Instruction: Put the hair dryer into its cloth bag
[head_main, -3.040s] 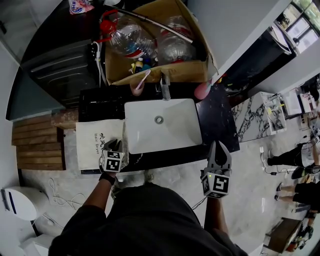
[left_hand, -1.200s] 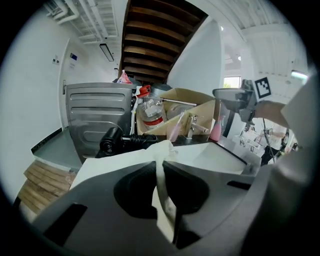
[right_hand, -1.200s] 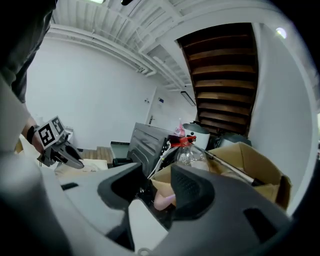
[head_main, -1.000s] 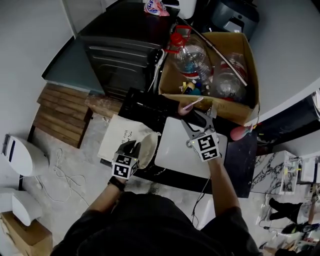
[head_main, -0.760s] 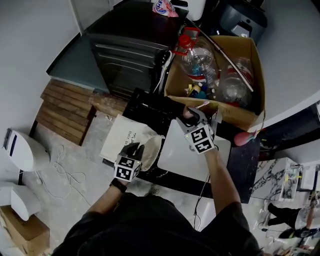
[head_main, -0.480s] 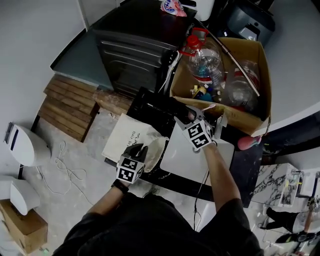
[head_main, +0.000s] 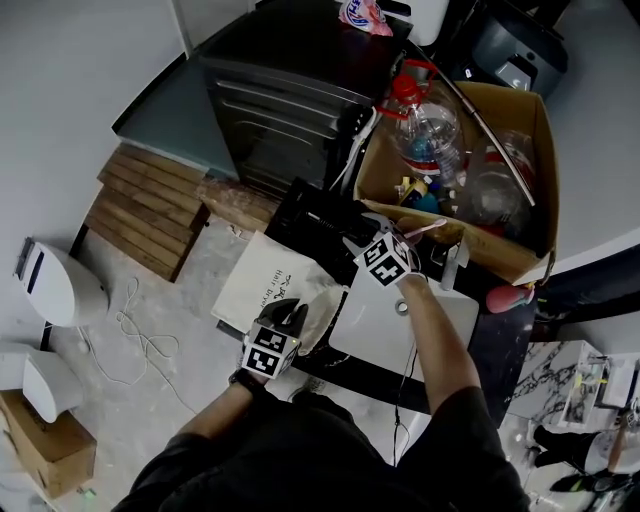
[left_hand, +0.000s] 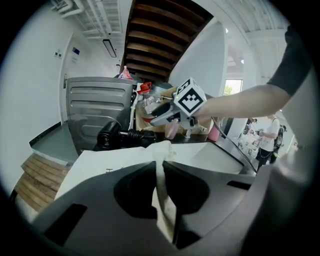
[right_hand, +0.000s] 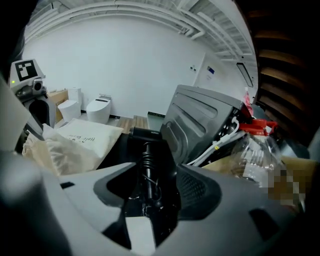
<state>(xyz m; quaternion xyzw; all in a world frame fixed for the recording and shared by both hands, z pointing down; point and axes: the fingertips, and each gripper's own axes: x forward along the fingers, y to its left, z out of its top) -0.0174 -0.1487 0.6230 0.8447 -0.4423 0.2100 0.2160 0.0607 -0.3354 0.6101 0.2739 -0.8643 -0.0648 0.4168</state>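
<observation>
Item 1, left gripper (left_hand: 162, 172): jaws closed on a fold of cream fabric, the mouth edge of the cloth bag (left_hand: 100, 170), which otherwise lies flat on the counter (head_main: 497, 345) to the left of the white sink (head_main: 365, 322). Item 2, right gripper (right_hand: 150, 172): jaws wide apart, having just been opening. The hair dryer (right_hand: 146, 137) stands between them by its black handle end and ribbed cord collar, but the pads are not pressed on it. Location of dryer: lying on the black counter behind the bag, near it but outside it, its barrel toward the grey appliance (head_main: 290, 100). Progress, judged: bag mouth lifted and held. Dryer not yet gripped, not yet lifted, not yet in the bag, so the grasp, the carry and the insertion are all left. Writing: the bag's face bears dark print, which in the right gripper view appears to read "Hair Dryer", with smaller marks above it too small to read. Each gripper's cube (head_main: 383, 260) shows black-and-white square markers, no words. The pink packet (head_main: 365, 14) at the top has print that cannot be read. Cardboard box (head_main: 520, 255) holding clear bottles (head_main: 428, 125): no label legible.
</observation>
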